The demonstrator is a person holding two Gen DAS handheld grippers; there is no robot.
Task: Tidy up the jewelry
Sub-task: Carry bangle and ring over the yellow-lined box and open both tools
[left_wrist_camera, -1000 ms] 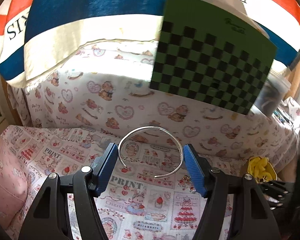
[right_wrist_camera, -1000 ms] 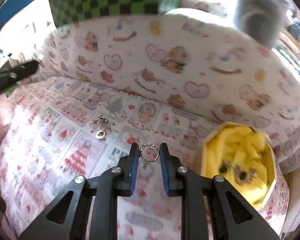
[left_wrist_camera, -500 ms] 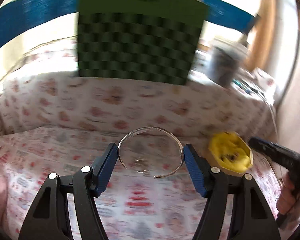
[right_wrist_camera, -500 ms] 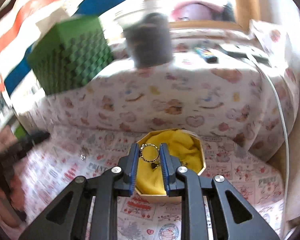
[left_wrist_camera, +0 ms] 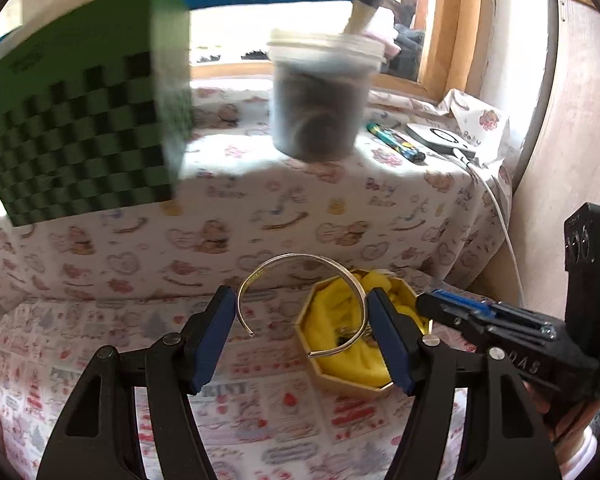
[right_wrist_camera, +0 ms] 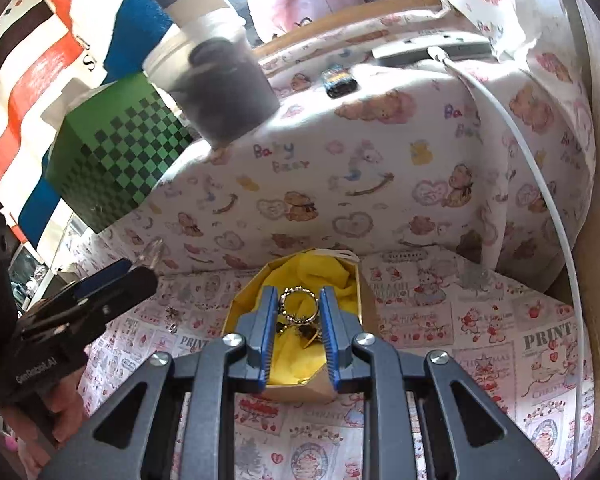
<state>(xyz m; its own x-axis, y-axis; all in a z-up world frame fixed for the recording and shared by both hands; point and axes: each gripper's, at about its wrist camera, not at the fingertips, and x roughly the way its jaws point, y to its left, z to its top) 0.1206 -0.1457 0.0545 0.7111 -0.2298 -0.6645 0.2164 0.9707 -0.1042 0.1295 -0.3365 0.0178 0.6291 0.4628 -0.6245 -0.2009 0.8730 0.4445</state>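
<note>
The left gripper [left_wrist_camera: 302, 326] has its fingers spread wide, clamping an open bangle [left_wrist_camera: 300, 300]; the right gripper [right_wrist_camera: 300, 322] has its fingers nearly closed on a small ring [right_wrist_camera: 299, 305]. Both hover over the yellow-lined box [right_wrist_camera: 362, 298], at 2 o'clock in the left view. Delivery step, likely; next comes lowering and letting go inside.

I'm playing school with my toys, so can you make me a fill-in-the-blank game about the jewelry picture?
1. The left gripper holds a silver ____ that is open on one side.
2. The right gripper pinches a small beaded ____.
3. The lining inside the jewelry box is coloured ____.
4. The checkered box behind is black and ____.

Missing words: bangle; ring; yellow; green
</note>
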